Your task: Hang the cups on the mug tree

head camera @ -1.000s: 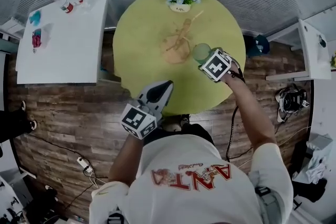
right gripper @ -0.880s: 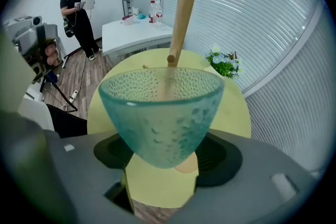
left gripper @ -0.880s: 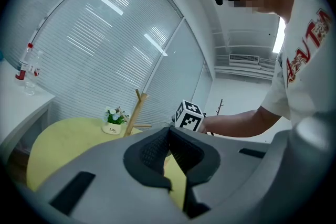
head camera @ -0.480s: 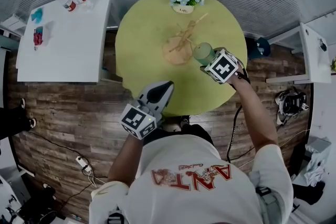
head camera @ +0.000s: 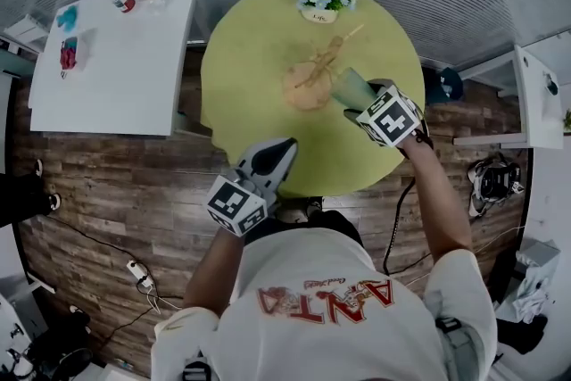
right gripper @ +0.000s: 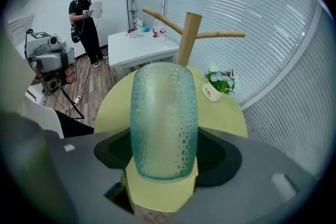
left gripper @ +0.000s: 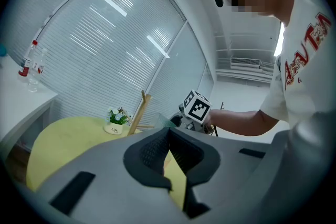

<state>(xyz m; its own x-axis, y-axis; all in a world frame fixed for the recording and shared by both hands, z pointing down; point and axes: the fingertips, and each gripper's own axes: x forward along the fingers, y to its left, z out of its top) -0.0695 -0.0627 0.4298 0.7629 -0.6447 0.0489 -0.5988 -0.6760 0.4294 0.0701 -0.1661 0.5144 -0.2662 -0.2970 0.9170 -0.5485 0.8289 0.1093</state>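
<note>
Green glass cup (right gripper: 164, 120), clamped in the right gripper (head camera: 359, 103) at frame centre, seemed mid-carry toward the mug tree (right gripper: 188, 38), next needing its mouth threaded over a branch.

White short-sleeved T-shirt (head camera: 330, 303) with red lettering (head camera: 326, 301). The grey left gripper (head camera: 284, 147) and right gripper (head camera: 355, 105) each carry a black-and-white marker cube (head camera: 236, 202). A black cable (head camera: 393, 223) runs beside the right arm.

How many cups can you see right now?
1. The pale green dimpled glass cup is clamped by the right gripper, beside the wooden mug tree. None hangs there; others may be hidden.
</note>
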